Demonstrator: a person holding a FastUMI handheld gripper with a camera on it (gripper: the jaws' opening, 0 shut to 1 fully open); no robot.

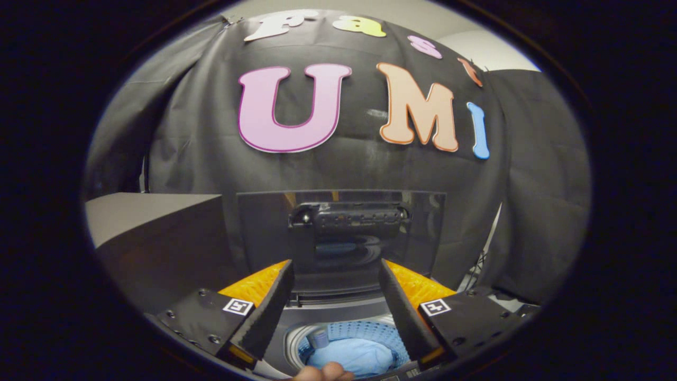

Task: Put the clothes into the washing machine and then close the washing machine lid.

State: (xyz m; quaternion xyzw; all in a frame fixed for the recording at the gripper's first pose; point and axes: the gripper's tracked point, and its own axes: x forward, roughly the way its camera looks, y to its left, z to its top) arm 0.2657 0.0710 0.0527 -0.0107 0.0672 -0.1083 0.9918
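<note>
The washing machine's lid (341, 233) stands raised upright just beyond my fingers, its dark glossy inner face toward me. Below and between the fingers lies the round drum opening (349, 344), ringed by a perforated blue wall. A light blue garment (357, 357) rests inside the drum. My gripper (336, 267) hangs above the drum, open, with nothing between its fingers. At the near rim of the machine a person's fingertips (322, 373) show.
A grey box-like block (153, 238) stands to the left of the machine, level with the lid's base. The black cloth wall hangs close behind the lid. A thin stand leg (484, 259) shows to the right of the lid.
</note>
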